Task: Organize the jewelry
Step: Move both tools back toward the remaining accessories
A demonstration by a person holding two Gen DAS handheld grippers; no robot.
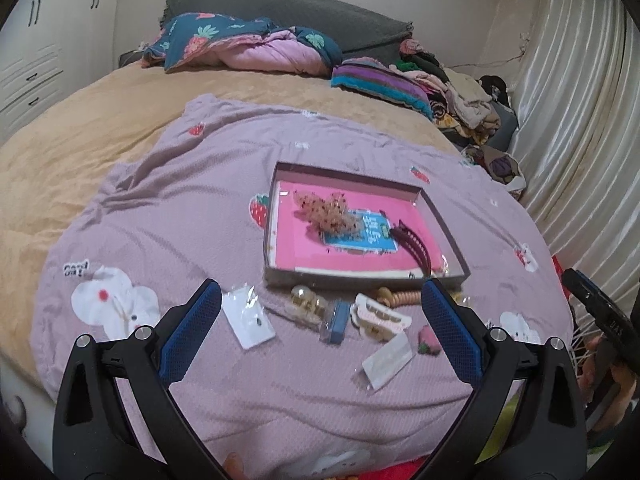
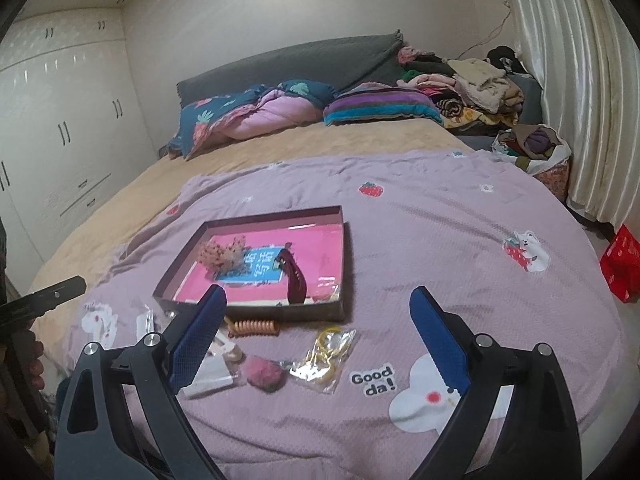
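A shallow box point(image 1: 444, 232) point(image 2: 342, 248) with a pink floor lies on the lilac blanket and holds a beaded pink scrunchie point(image 1: 328, 210) point(image 2: 222, 256) and a dark red hair comb point(image 1: 412, 244) point(image 2: 296, 276). In front of it lie loose pieces: a white card in plastic point(image 1: 248, 322), a blue packet point(image 1: 338, 322), a white claw clip point(image 1: 380, 318), a coiled hair tie point(image 2: 254, 327), a pink pom-pom point(image 2: 264, 374) and bagged yellow rings point(image 2: 326, 354). My left gripper point(image 1: 322, 328) hangs open above the loose pieces. My right gripper point(image 2: 316, 336) is open above the rings, holding nothing.
The lilac blanket point(image 1: 200, 208) covers a bed with a tan sheet point(image 1: 80, 128). Folded quilts point(image 1: 248, 46) and piled clothes point(image 1: 460, 96) sit at the headboard. A white curtain point(image 2: 580, 80) hangs on the right, wardrobes point(image 2: 60, 120) stand left, and a red bag point(image 2: 622, 264) sits on the floor.
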